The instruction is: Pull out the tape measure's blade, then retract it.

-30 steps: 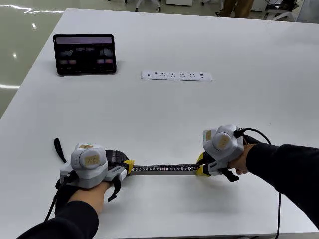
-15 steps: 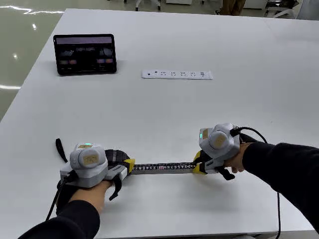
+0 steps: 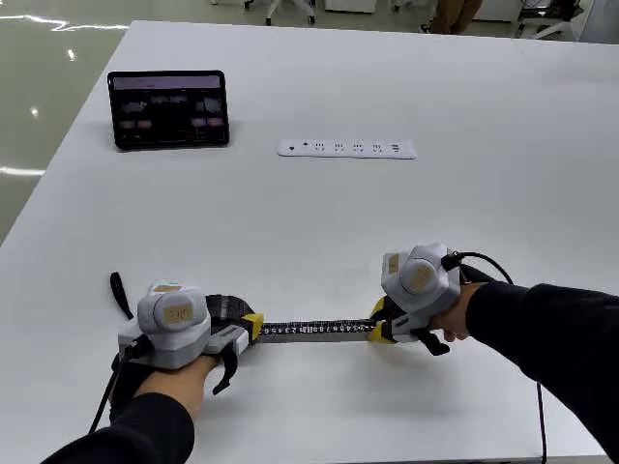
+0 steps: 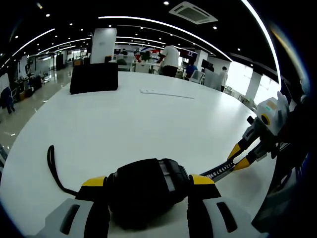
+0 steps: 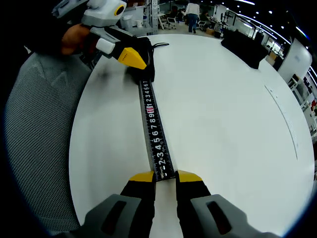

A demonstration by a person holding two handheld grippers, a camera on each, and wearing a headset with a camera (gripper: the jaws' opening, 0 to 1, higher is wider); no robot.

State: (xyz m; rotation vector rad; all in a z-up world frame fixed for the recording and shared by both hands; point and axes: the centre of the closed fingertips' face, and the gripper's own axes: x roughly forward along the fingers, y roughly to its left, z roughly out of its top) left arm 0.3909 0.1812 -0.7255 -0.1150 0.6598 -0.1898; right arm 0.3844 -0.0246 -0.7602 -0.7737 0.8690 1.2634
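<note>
the tape measure (image 3: 224,311) is lying at the near edge of the white tabletop (image 3: 319,222), on the person's left side. the left hand-held gripper (image 3: 247,327) is clamping its black case from both sides; in the left gripper view the case is sitting squarely between the two yellow-tipped jaws. a black wrist strap (image 3: 118,290) is trailing from the case across the tabletop, away to the left.

the blade (image 3: 314,329) is running out flat along the tabletop from the case toward the person's right, numbers facing up. the right hand-held gripper (image 3: 379,329) is pinching the blade's free end, jaws drawn in narrow with the tip caught between them, as the right gripper view shows. the two grippers are pointing at each other along the blade, both low on the surface.

farther back, a dark tablet (image 3: 168,106) is standing propped at the left and a white power strip (image 3: 346,148) is lying flat near the middle, both well apart from the tape measure.
</note>
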